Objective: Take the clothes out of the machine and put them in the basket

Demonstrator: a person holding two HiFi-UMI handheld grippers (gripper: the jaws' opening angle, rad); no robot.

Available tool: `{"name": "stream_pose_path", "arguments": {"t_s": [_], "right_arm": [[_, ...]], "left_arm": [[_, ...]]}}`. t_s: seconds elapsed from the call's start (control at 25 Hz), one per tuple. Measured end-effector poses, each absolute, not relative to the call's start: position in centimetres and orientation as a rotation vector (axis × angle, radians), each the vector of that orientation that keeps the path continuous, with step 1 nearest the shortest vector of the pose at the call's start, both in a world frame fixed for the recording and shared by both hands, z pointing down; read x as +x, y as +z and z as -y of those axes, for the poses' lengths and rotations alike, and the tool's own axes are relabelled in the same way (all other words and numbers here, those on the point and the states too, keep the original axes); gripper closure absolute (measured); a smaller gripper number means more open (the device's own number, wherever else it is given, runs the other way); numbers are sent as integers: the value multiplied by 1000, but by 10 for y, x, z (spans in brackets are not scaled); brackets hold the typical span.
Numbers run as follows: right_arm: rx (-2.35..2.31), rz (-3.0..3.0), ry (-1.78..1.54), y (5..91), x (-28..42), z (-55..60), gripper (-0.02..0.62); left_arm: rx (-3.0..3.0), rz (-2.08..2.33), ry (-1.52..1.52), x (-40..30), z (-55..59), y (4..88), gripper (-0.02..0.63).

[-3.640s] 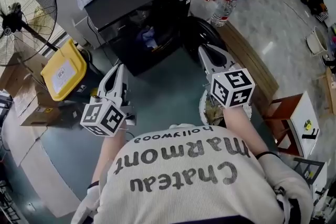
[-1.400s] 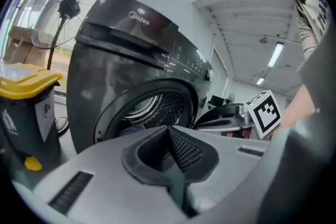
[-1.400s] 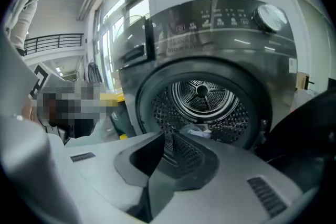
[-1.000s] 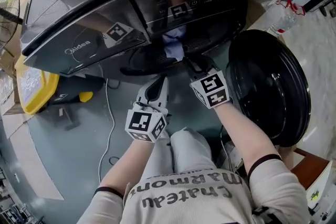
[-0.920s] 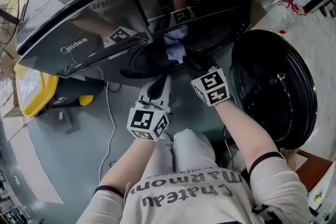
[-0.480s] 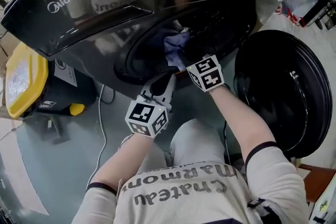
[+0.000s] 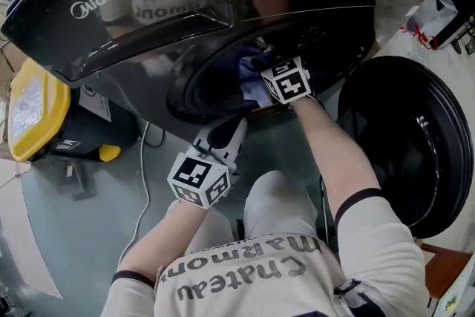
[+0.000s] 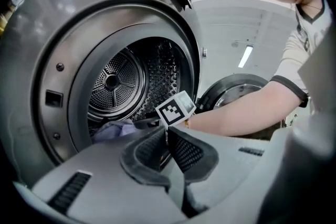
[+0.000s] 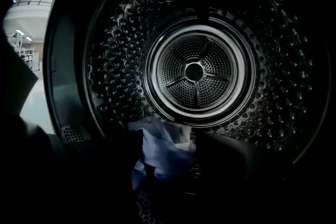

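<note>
A crumpled pale blue garment [image 9: 160,150] lies at the bottom front of the steel drum [image 9: 194,71] of the dark front-loading machine [image 7: 185,18]. My right gripper [image 9: 168,159] reaches into the drum mouth, and its marker cube [image 7: 286,80] shows at the opening. Its jaws have just been opening and now stand wide, one on each side of the garment, without pressing on it. My left gripper [image 7: 234,122] hangs just outside and below the opening, with its pads [image 8: 157,147] together and nothing held. The garment [image 7: 252,76] also shows in the head view.
The round black door [image 7: 404,145] hangs open to the right of the machine. A yellow-lidded bin [image 7: 30,111] stands on the floor at the left, and a white cable [image 7: 143,185] trails beside it. My knees are close under the opening. No basket is in view.
The right gripper has gone forward from the drum's rim into its mouth. The left gripper has sunk a little below the opening. The head view now looks further into the drum.
</note>
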State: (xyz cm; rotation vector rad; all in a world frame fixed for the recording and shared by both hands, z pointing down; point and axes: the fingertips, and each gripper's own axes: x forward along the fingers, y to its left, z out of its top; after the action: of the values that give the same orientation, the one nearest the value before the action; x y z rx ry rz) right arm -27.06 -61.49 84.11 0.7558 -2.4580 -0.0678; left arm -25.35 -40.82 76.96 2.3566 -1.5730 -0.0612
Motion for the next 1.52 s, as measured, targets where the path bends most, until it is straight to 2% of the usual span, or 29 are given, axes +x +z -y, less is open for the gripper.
{"name": "stream_pose_path", "arguments": {"t_s": [0.12,0.32,0.4,0.64,0.8,1.24,1.52], "right_arm": [[704,2392,-67,854,-277,626,260],[632,2290,-15,885,-280,628,259],[629,2268,-101,887,-281,629,284],[542,2148,-271,904,-275,617,440],[526,2140,-303,899,-274,617,514],[536,2385,-153,851,-280,586,540],[592,2446,111,809,-253,539,541]], "left_arm": [[2353,1583,-65,-257,401,771,597],[2365,1573,-35,-259,389,772,597],[2348,1583,-56,-263,390,771,597],[2343,1618,-92,-266,391,769,597],[2351,1605,-81,-262,390,771,597],[2375,1561,-128,-251,399,764,597],[2335,1569,-81,-246,408,721,597]]}}
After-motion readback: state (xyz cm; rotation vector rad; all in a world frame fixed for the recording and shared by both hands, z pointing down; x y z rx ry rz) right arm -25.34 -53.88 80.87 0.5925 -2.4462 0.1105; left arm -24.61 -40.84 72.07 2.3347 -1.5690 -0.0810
